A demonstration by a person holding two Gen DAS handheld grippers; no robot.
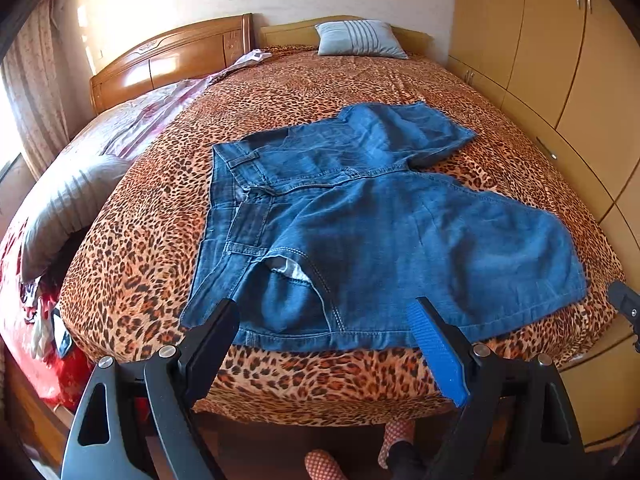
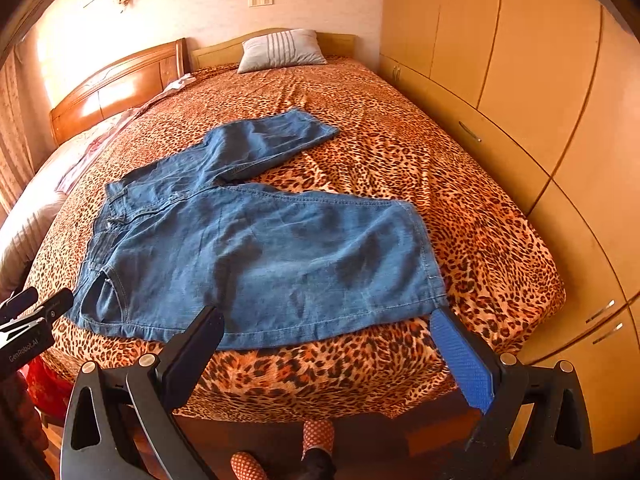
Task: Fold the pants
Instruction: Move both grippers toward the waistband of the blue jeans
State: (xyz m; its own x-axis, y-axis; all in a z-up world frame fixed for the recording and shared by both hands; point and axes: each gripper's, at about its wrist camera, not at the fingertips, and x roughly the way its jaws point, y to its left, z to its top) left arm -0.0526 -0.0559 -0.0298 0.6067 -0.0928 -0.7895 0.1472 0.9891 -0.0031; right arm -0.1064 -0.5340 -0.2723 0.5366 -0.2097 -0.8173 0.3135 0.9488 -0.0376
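Note:
Blue denim pants (image 1: pixel 360 224) lie spread flat on the leopard-print bed (image 1: pixel 140 240), waistband to the left, one leg along the near edge, the other angled toward the far right. My left gripper (image 1: pixel 324 308) hovers open over the near edge by the waist and pocket, nothing between its fingers. In the right wrist view the pants (image 2: pixel 260 248) fill the middle of the bed (image 2: pixel 460 184). My right gripper (image 2: pixel 328 312) stands open just above the near leg's lower edge, with its blue pad by the hem corner. Each gripper's tip shows at the edge of the other's view.
A grey striped pillow (image 1: pixel 356 38) lies at the headboard, another grey pillow (image 1: pixel 68 208) and pink bedding at the left. Wooden wardrobes (image 2: pixel 540 80) line the right side close to the bed. A person's feet in red dotted slippers (image 2: pixel 316 436) stand at the bed's foot.

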